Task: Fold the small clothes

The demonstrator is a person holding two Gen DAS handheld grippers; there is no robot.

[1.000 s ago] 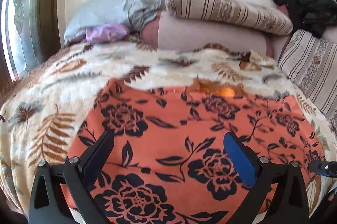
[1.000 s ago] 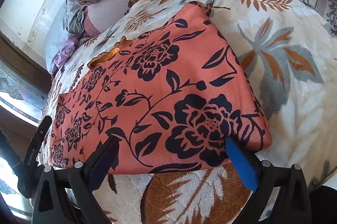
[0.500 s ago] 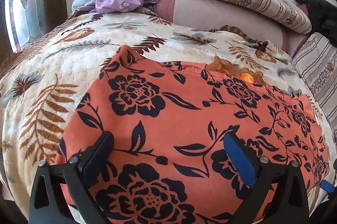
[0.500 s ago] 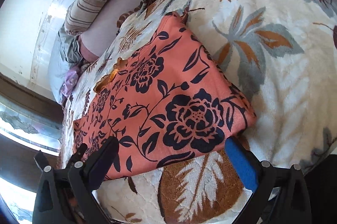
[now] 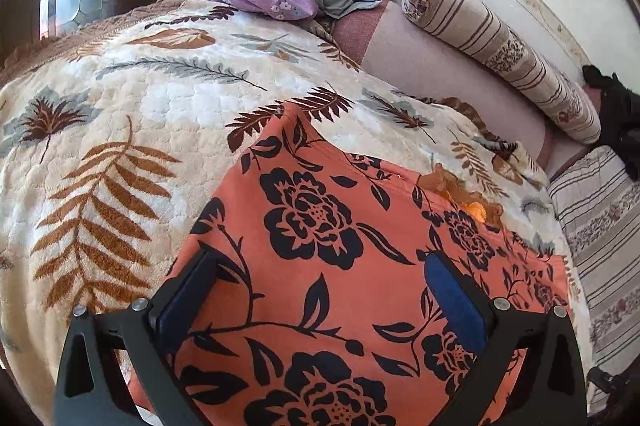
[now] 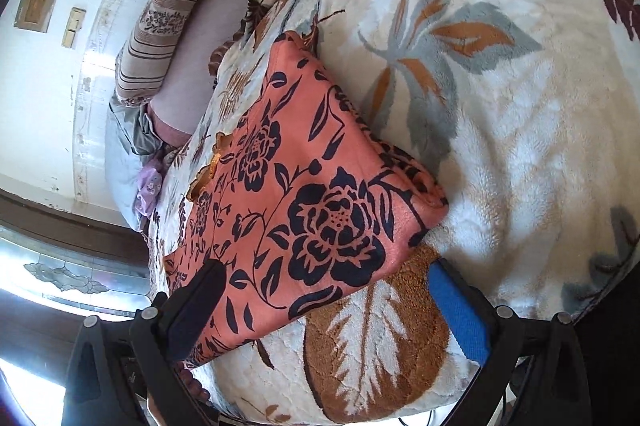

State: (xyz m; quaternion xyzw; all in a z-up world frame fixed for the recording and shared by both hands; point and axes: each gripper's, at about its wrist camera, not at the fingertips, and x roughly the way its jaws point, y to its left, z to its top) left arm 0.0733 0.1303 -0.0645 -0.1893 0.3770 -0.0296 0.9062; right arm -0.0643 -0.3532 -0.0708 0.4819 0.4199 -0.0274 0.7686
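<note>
While the orange garment lies flat, each hand-held gripper hovers wide apart, empty.

Left gripper: jaws spread wide, nothing between the pads. Black fingers entered from the bottom of its own view, angled outward in a V; blue pad faces turned inward. It pointed forward and downward.

Right gripper: jaws likewise spread wide, gripping nothing. Left finger dark, in shadow; right finger showed a bright blue pad. It was rolled to one side and tilted downward.

Hands and arms of the person: not visible in either wrist view.
</note>
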